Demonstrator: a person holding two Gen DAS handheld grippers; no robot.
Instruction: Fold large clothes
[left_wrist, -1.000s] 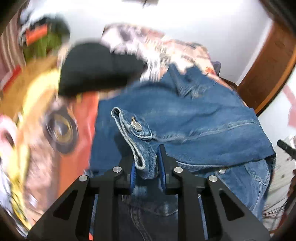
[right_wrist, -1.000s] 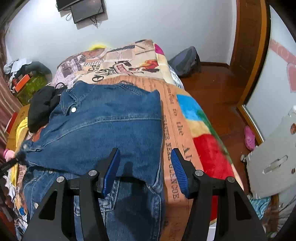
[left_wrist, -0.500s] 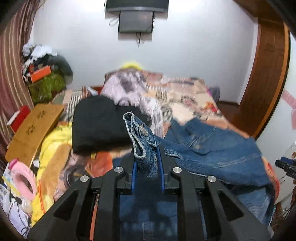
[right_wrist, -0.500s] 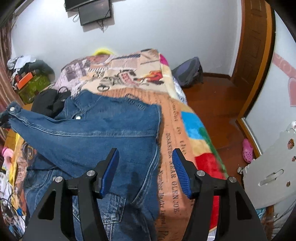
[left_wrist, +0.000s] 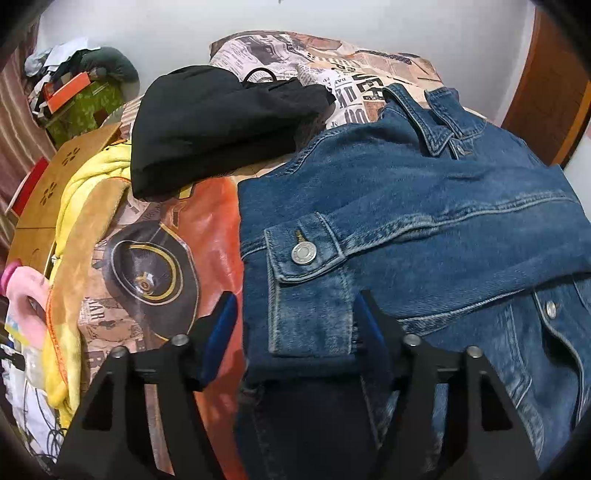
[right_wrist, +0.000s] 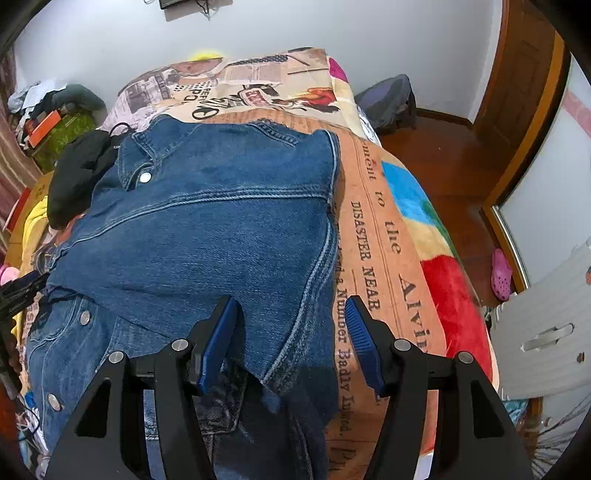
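Note:
A blue denim jacket (left_wrist: 424, 206) lies on the bed, its sleeve folded across the body. The sleeve cuff (left_wrist: 306, 291) with a metal button lies flat on the jacket between the jaws of my left gripper (left_wrist: 293, 325), which is open and not holding it. In the right wrist view the jacket (right_wrist: 207, 229) covers the middle of the bed. My right gripper (right_wrist: 291, 339) is open and empty, hovering over the jacket's lower right edge. The left gripper shows as a dark shape at the far left (right_wrist: 18, 291).
A black garment (left_wrist: 218, 122) lies on the bed beyond the jacket, left of its collar. A yellow blanket (left_wrist: 85, 206) and a cardboard box (left_wrist: 44, 192) sit at the bed's left side. The printed bedspread (right_wrist: 384, 258) is bare right of the jacket. A wooden door (right_wrist: 524, 85) stands at right.
My left gripper carried the cuff up and across, laid it on the jacket body and opened, letting it go. The right gripper stayed open over the jacket's lower edge.

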